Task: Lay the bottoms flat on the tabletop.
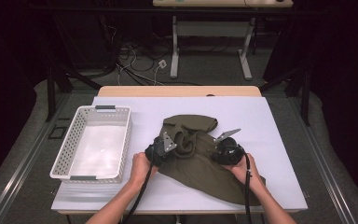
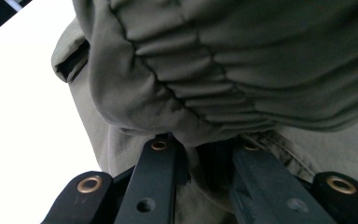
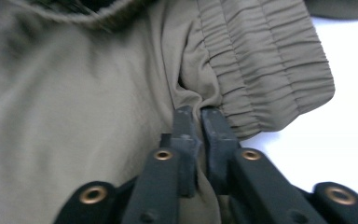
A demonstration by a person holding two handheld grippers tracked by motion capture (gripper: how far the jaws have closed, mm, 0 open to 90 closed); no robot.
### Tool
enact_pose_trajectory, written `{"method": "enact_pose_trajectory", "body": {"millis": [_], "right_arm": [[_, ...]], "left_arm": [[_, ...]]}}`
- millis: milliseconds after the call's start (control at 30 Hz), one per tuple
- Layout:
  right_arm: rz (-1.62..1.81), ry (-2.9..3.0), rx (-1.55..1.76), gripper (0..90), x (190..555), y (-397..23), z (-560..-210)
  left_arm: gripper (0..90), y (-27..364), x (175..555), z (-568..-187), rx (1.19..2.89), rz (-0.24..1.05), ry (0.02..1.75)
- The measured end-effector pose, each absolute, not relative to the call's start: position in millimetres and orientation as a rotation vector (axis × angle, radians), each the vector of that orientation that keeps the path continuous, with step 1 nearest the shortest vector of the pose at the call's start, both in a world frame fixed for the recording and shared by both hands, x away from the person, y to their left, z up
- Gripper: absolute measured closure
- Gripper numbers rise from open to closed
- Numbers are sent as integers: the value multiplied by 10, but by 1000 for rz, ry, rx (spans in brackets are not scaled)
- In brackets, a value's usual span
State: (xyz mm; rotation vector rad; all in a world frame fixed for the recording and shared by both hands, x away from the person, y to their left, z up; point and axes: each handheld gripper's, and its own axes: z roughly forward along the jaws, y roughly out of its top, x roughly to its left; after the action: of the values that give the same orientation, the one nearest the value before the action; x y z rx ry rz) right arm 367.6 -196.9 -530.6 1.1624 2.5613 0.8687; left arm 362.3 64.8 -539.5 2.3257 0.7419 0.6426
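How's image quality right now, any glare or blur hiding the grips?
High view: even light, dark surroundings, garment sharp. Left gripper view: table blown out white, close cloth soft, left gripper tips buried in fabric. Right gripper view: slight blur, right gripper visibly pinching cloth.

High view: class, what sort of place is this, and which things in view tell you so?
Probably a lab or recording studio: a white work table enclosed by dark curtains, loose cables on the floor, and another desk behind.

The white-topped desk [image 1: 279, 121] carried an olive-green garment [image 1: 200, 163] crumpled near its middle and an empty white perforated basket [image 1: 65, 154] at its left side.
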Motion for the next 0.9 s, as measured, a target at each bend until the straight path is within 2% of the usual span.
{"method": "enact_pose_trajectory", "body": {"millis": [133,267,367,500,600,767,833,900], "right_arm": [[846,2567,1160,641,3698,-1976,-5313],[833,2538,1148,473,3701,-1993,-5280],[850,2523,1136,414,3725,-2022,-5273],[843,2503,1127,335,3751,-2044,-5263],[851,2498,1130,309,3785,-2050,-5261],[832,2499,1128,310,3860,-2020,-5312],[846,2498,1161,334,3881,-1996,-5346],[813,2515,1190,373,3895,-1993,-5362]], "left_arm": [[731,651,3520,-5359,2328,655,744],[506,671,3379,-5306,2325,662,748],[385,708,3264,-5275,2326,632,756],[305,756,3097,-5268,2359,600,751],[258,766,3023,-5308,2388,579,757],[254,737,3044,-5446,2440,526,813],[325,750,3072,-5475,2424,508,807],[448,763,3096,-5489,2402,493,811]]}}
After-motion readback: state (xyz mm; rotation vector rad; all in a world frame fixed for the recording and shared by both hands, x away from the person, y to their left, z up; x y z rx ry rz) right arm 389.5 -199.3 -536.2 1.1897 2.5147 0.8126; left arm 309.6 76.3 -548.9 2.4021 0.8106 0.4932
